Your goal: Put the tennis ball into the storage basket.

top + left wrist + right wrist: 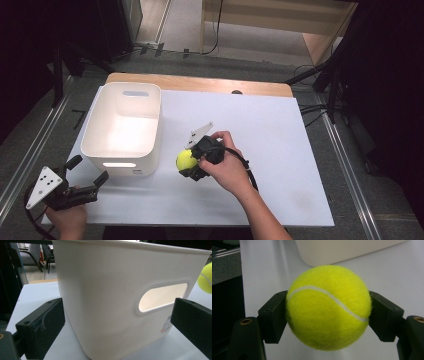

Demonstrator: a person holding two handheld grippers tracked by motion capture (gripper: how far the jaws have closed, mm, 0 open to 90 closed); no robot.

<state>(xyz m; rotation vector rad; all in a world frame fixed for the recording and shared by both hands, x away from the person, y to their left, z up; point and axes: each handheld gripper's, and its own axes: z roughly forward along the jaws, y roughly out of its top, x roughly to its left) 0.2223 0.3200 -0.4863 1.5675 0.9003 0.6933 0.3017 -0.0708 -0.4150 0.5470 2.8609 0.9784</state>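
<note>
A yellow tennis ball sits squeezed between the two black jaws of my right gripper, just right of the white plastic bin. The ball hangs a little above the white table top. My left gripper stands open at the table's front left corner, its jaws spread wide and aimed at the bin's near wall with its oval handle slot. The ball's edge peeks past the bin in the left gripper view.
The bin looks empty inside. A wooden strip runs along the table's far edge. Grey floor with metal rails flanks the table on both sides. Cables lie off the far right corner.
</note>
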